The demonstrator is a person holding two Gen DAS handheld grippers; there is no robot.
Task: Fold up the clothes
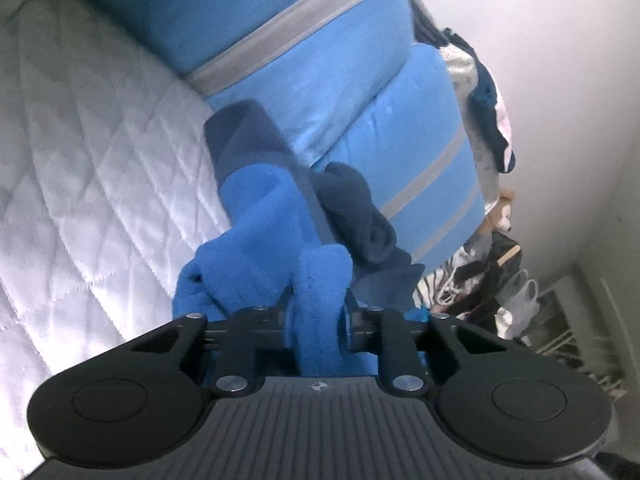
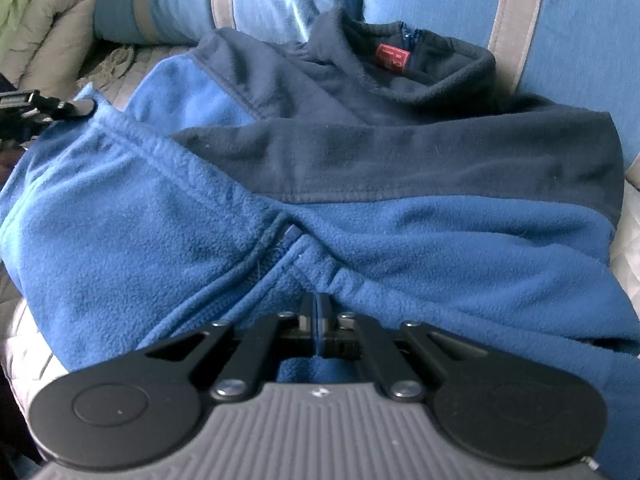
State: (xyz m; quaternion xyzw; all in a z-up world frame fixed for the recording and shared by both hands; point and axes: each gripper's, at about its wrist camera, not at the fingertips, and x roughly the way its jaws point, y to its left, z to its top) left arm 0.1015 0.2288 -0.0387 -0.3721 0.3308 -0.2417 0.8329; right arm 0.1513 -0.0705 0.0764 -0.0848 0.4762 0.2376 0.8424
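- Between both tongs: blue fleece jacket point(image 2: 320, 200) spread on the bed point(image 1: 80, 160).
- Left tongs point(image 1: 320, 312) pinching a bunched fold; right tongs point(image 2: 320, 316) pinching the hem.
- Keep both pinches firm, lift evenly, carry the hem toward the collar point(image 2: 400, 64) beyond.

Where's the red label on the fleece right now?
In the right wrist view, the red label sits top centre, inside the navy collar of the blue fleece jacket, just left of the zipper and in front of the light blue pillow.
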